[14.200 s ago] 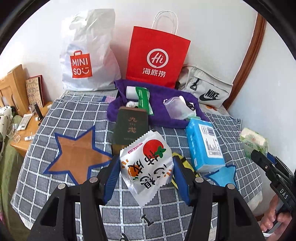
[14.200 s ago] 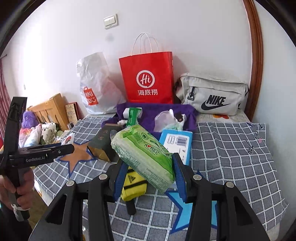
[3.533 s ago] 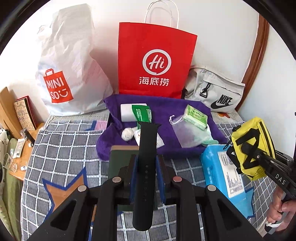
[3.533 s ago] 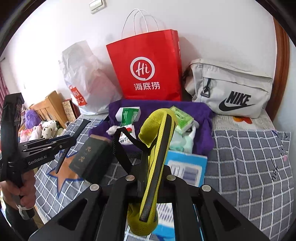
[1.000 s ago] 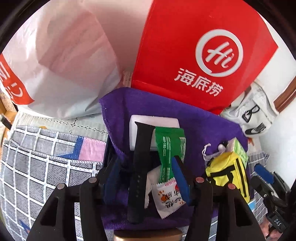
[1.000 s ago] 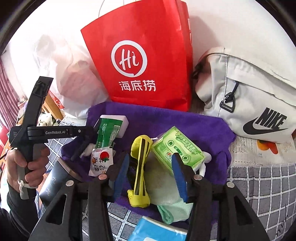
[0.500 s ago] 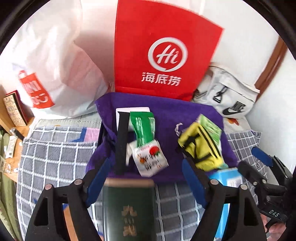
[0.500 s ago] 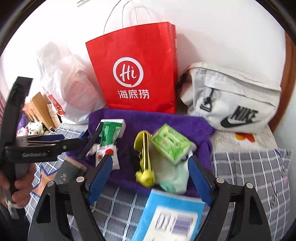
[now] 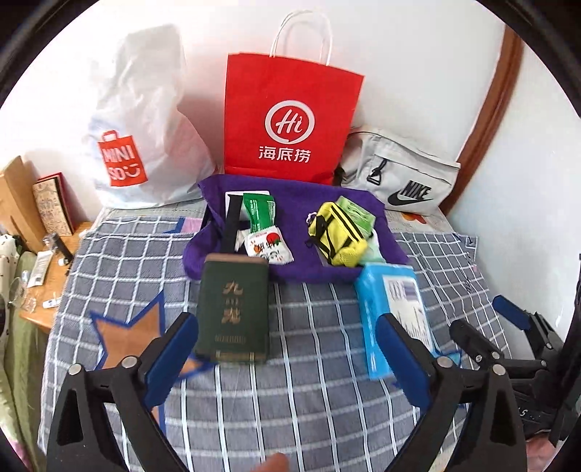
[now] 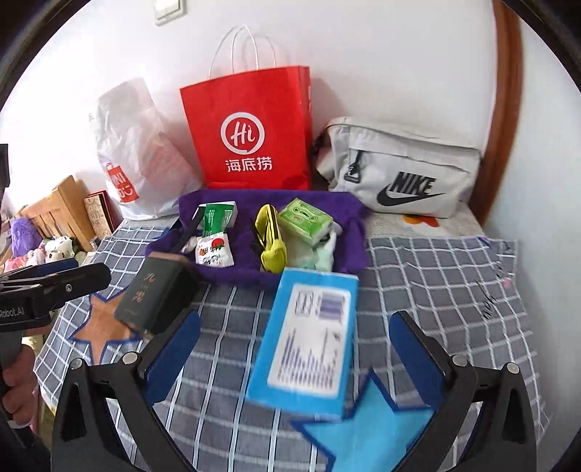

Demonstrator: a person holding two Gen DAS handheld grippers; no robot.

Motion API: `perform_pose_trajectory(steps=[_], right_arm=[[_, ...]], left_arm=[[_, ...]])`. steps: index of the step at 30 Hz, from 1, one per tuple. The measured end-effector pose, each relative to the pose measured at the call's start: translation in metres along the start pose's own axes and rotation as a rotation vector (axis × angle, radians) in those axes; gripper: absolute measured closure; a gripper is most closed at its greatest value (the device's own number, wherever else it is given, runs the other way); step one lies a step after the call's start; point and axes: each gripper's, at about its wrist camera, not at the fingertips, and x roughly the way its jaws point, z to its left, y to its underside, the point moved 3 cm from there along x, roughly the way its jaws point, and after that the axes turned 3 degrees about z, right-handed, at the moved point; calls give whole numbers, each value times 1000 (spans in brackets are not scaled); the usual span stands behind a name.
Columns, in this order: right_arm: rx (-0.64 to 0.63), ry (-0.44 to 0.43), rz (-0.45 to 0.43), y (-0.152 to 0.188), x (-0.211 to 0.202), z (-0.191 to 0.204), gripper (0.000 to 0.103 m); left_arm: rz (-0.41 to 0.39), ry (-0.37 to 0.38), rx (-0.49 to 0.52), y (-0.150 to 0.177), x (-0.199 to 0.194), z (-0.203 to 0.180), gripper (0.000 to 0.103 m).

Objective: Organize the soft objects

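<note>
Left gripper [image 9: 287, 348] and right gripper [image 10: 294, 348], both low in frame, gape wide (holding nothing) above the bedspread [image 9: 312, 406].

1. A plain white wall [image 9: 417, 54] closes the back of the room, evenly lit by bright daylight.
2. A white light switch [image 10: 167, 10] sits high on that wall.
3. A curved brown wooden frame [image 9: 486, 109] rises along the wall beside the bed's far right corner.
4. The bed is covered by a grey checked bedspread [image 9: 312, 410] with orange and blue star patches.
5. A wooden side table [image 9: 47, 276] stands off the bed's left edge, cluttered with small items too small to identify.
6. A light wooden piece [image 10: 58, 207] stands behind it.
</note>
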Motion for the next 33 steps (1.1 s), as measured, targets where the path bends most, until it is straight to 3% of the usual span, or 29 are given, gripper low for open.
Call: perform_pose_trajectory(steps=[17, 33], right_arm=[[-3, -7, -99, 65, -119, 10, 1], [12, 16, -113, 85, -145, 4, 1]], left_arm=[[-117, -122, 31, 91, -106, -24, 1], [-164, -129, 43, 103, -133, -37, 1]])
